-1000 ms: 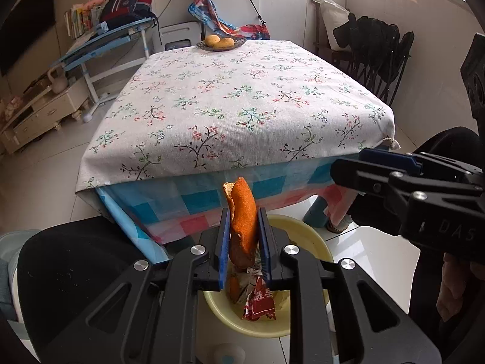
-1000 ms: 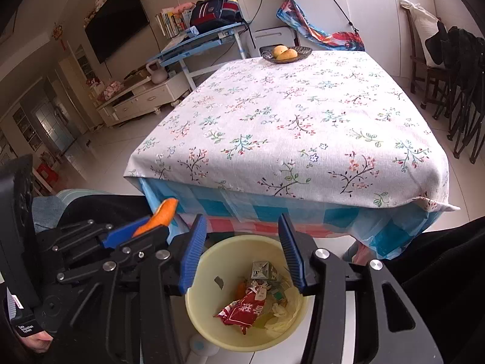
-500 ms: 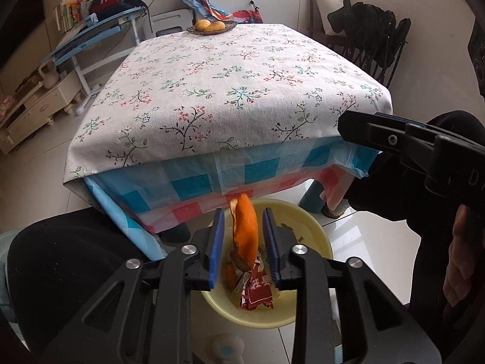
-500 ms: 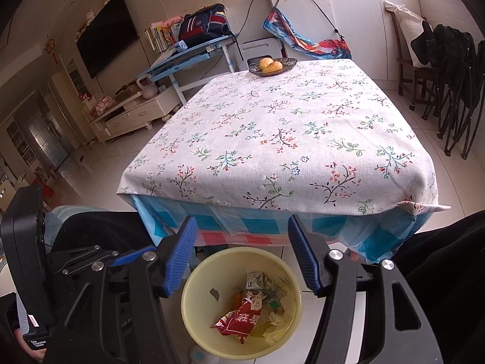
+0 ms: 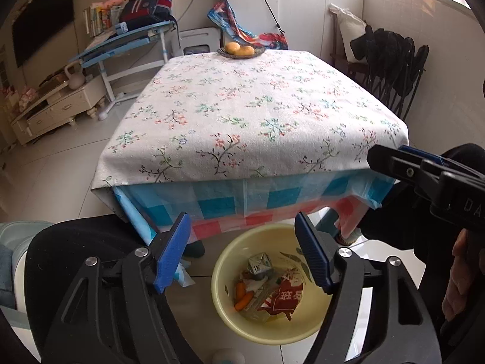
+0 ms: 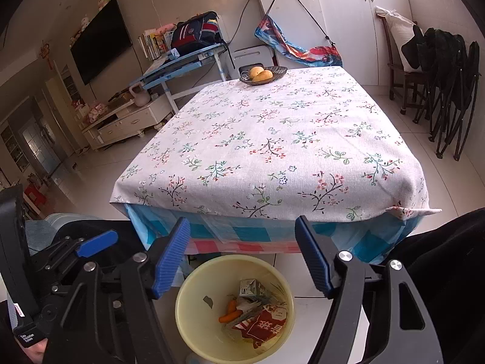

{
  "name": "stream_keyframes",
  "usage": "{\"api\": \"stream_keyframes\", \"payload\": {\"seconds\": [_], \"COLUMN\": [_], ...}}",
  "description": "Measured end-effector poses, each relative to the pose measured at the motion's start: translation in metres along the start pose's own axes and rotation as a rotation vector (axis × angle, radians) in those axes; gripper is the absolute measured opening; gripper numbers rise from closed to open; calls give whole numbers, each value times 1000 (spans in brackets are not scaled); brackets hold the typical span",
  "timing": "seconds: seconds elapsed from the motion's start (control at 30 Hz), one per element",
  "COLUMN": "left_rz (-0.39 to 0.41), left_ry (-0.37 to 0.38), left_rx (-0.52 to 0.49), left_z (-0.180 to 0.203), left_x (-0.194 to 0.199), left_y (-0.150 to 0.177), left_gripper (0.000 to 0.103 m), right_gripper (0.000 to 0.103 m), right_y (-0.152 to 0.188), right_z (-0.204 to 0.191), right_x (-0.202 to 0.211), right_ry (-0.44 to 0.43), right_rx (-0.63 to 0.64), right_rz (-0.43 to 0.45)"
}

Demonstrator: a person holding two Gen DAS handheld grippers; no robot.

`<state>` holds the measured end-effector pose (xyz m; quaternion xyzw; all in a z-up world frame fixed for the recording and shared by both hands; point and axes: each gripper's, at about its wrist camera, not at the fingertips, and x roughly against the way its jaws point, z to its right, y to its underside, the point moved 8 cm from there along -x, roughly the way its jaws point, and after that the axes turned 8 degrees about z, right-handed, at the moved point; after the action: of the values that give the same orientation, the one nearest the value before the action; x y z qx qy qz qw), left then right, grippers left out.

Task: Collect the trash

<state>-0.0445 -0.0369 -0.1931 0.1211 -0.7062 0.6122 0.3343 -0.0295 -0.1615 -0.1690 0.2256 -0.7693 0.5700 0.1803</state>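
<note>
I see left gripper (image 5: 242, 248) and right gripper (image 6: 242, 254) over yellow bin (image 5: 224, 303) — jaws opening, nothing between; orange peel (image 5: 242, 298) lies inside.

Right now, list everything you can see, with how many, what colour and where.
bin: one, pale yellow, on the floor below the table's near edge
orange peel: two pieces showing, orange, in the bin
red wrapper: one, red and white, in the bin
small carton: one, grey and white, in the bin
table: one, white floral cloth over a blue and red check one
fruit bowl: one, dark, yellow fruit, far end of the table
folded chairs: several, black, by the right wall
left hand-held gripper: blue pads, jaws opening, nothing between them
right hand-held gripper: blue pads, jaws opening, nothing between them
</note>
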Motion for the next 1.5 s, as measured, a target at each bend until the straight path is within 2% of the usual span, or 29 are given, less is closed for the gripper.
{"api": "stream_keyframes", "payload": {"seconds": [0.47, 0.87, 0.97, 1.5], "left_rz": [182, 253, 273, 331], "left_ry": [-95, -128, -137, -154], "left_rx": [51, 80, 82, 108], "left_z": [-23, -34, -34, -41], "left_x": [27, 39, 42, 52], "left_y": [-30, -40, -42, -50], "left_gripper": [84, 88, 88, 93], "right_gripper": [76, 78, 82, 86], "right_y": [-14, -20, -22, -31], "right_z": [-3, -5, -4, -6], "right_x": [10, 18, 20, 27], "right_ry": [58, 82, 92, 123], "right_rx": [58, 89, 91, 122], "right_rz": [92, 156, 174, 244]}}
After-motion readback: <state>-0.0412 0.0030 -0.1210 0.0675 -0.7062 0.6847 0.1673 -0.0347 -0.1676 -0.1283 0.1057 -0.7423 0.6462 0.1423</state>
